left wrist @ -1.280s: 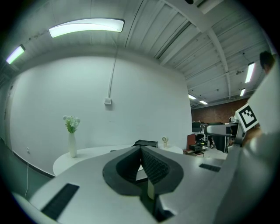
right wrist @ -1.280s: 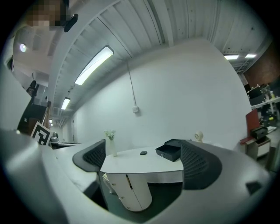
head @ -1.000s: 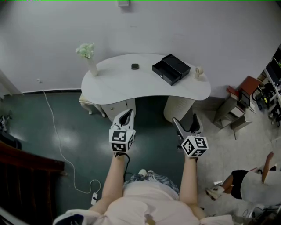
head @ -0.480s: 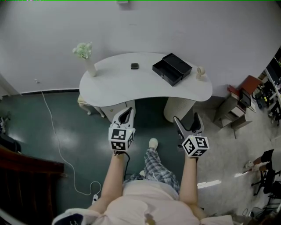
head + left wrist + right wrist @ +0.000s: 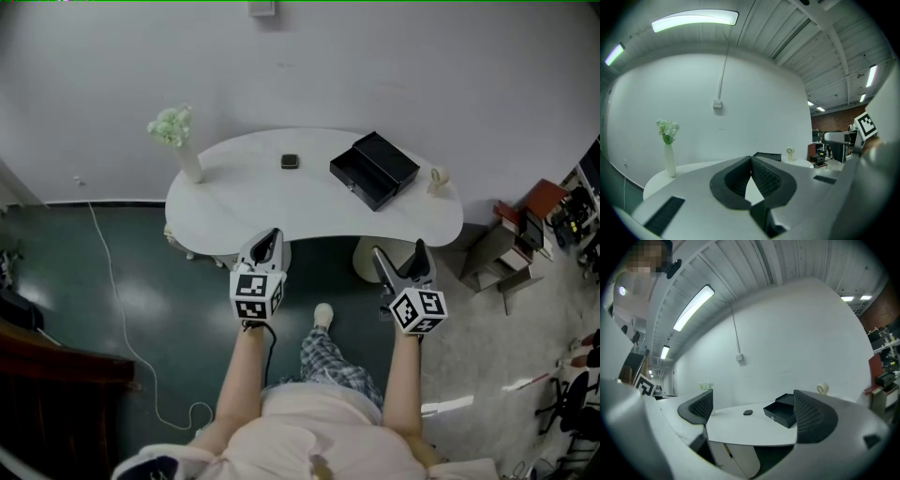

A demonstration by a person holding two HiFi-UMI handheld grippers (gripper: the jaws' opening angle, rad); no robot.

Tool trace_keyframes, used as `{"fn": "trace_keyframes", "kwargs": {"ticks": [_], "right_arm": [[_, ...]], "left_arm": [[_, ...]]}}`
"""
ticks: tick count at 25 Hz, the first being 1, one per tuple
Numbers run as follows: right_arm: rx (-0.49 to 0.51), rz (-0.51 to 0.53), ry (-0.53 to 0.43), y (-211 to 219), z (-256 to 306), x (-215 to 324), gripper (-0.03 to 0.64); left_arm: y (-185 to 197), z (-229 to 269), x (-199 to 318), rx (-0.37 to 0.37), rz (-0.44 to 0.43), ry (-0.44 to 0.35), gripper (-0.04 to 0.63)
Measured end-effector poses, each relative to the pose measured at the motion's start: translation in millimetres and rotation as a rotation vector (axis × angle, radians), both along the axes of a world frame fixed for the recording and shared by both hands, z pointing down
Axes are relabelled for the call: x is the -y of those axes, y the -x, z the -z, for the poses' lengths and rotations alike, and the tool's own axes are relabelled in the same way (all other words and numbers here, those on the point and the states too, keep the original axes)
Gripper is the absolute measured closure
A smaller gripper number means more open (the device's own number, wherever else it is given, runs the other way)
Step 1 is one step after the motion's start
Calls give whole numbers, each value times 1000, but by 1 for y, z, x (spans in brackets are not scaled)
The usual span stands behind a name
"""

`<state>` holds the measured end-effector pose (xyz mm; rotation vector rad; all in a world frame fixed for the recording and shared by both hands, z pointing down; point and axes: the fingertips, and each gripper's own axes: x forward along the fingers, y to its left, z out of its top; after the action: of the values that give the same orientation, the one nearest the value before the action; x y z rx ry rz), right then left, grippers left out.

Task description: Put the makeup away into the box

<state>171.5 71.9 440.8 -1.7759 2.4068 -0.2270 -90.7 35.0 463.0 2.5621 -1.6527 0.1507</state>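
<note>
A small dark makeup compact (image 5: 289,161) (image 5: 748,412) lies on the white kidney-shaped table (image 5: 244,197). To its right an open black box (image 5: 374,170) (image 5: 784,415) stands with its lid tipped back. Both grippers hang in front of the table, short of its near edge. My left gripper (image 5: 271,238) (image 5: 750,161) is shut, its pads meeting with nothing between them. My right gripper (image 5: 399,256) (image 5: 754,411) is open and empty; the compact and box show between its jaws.
A white vase with pale flowers (image 5: 177,140) (image 5: 668,146) stands at the table's left end, a small white fan-like object (image 5: 436,179) (image 5: 822,389) at its right end. The table's cabinet base (image 5: 736,458) sits under it. A cable (image 5: 111,281) trails on the green floor; furniture clutters the right.
The table has drawn closer and lower in the head view as the person steps forward, a leg now out in front. Both grippers keep their pose.
</note>
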Motion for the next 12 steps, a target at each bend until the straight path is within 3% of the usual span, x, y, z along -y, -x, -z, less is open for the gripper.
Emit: {"fn": "trace_keyframes", "kwargs": {"ticks": [8,12], "right_arm": [[1,35,-4,-10,8,131,92],[-4,71,-3,-8,11,210,92]], "left_arm": [[-11,3,116,27,33,-4,569],[-10,5,188,6,73,6,569]]}}
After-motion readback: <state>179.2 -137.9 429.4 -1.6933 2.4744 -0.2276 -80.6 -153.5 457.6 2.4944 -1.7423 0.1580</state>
